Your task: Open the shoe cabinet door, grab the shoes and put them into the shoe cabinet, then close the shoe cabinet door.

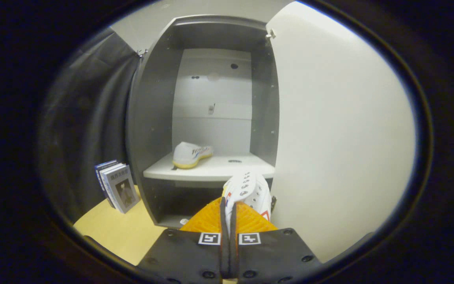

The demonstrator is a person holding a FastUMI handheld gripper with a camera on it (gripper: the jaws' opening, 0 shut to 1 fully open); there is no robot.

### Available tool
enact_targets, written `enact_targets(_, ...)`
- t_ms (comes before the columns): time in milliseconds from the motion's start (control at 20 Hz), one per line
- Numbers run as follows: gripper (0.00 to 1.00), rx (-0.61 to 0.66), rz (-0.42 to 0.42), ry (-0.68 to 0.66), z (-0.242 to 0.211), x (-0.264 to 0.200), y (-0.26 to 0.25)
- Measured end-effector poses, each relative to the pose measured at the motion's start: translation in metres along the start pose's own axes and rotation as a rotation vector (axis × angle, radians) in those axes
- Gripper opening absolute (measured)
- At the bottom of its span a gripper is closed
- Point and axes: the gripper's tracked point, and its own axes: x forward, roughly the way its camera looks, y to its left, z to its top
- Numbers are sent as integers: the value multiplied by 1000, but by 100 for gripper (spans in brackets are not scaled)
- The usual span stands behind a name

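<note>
1. Door [341, 130] is open, swung out to the right of the claw [229, 221]. Step one looks done.
2. First shoe [191, 154] already sits on the shelf [219, 167] inside the cabinet [152, 118], beyond the claw and left of centre, toe pointing right.
3. Claw is clenched on the second shoe [248, 191]: fingers nearly together with a thin edge of the shoe pinched between them. The shoe sticks out ahead, just short of the shelf's front edge and a bit below it.
4. Free shelf space lies to the right of the first shoe, straight ahead of the claw.
5. Left to do, by my read: lift the second shoe onto the shelf, release, back out, shut the door.
6. Books [117, 186] stand on the counter [120, 232] left of the cabinet, out of the way.
</note>
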Motion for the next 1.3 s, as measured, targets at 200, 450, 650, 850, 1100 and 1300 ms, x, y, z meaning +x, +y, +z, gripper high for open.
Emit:
enact_targets(200,2,-22,-7,-58,38,30,3)
enact_targets(450,3,-42,-4,-112,82,81,16)
enact_targets(650,2,-43,-11,-150,104,126,24)
enact_targets(850,3,-62,-25,-142,107,172,25)
enact_targets(1100,2,-111,-28,-66,89,228,24)
enact_targets(1300,3,-136,-12,9,69,258,26)
